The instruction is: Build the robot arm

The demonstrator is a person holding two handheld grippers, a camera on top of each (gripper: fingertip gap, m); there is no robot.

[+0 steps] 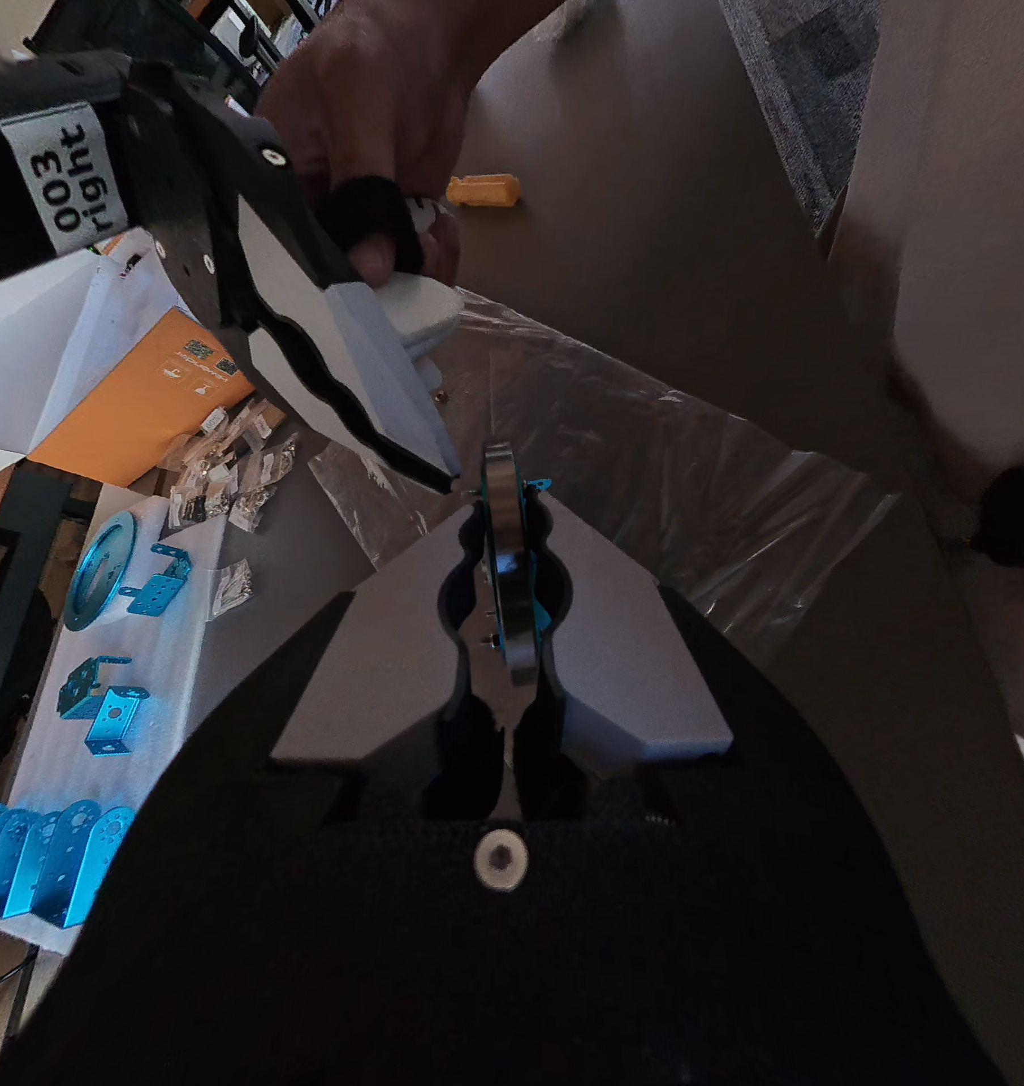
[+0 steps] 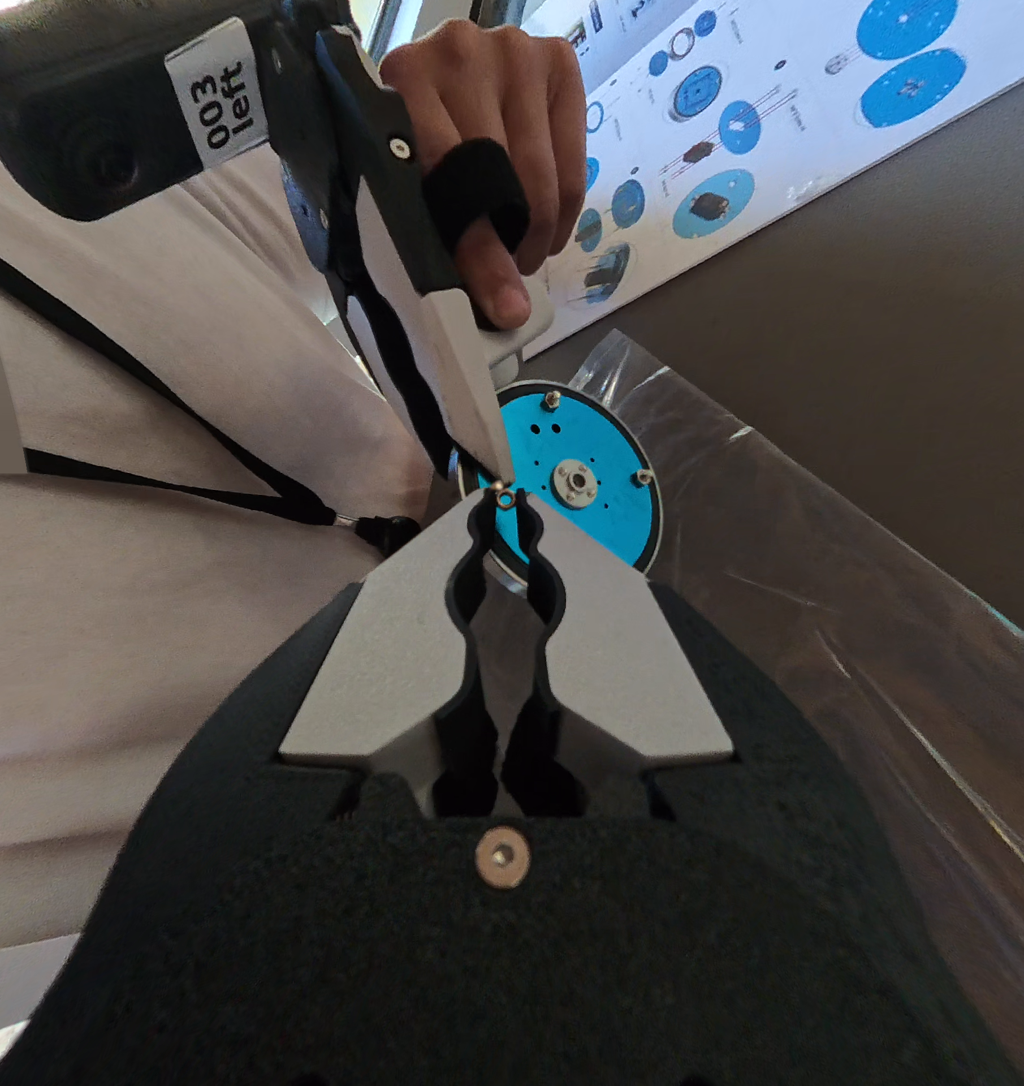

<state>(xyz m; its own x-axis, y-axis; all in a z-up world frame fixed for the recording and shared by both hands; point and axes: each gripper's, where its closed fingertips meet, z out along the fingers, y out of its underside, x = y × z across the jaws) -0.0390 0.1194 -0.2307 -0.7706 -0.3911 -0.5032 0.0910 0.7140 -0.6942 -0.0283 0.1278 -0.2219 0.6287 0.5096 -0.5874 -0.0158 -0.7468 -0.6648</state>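
Observation:
My left gripper is shut on a round blue disc with a silver rim, held edge-on above the table. In the right wrist view the disc shows its blue face, with a silver hub in the middle and small screws near the rim. My right gripper is shut on a small metal nut and holds it against the disc's edge, right at the left gripper's tips. In the left wrist view the right gripper reaches in from the upper left and nearly touches the disc's top.
A clear plastic bag lies on the brown table under the disc. At left are white foam with several blue brackets, a blue ring, small bags of hardware and an orange box. An orange-handled tool lies farther back. A printed sheet with pictures of blue parts lies behind. Only a small space, under 4 cm, lies between the two pairs of fingers.

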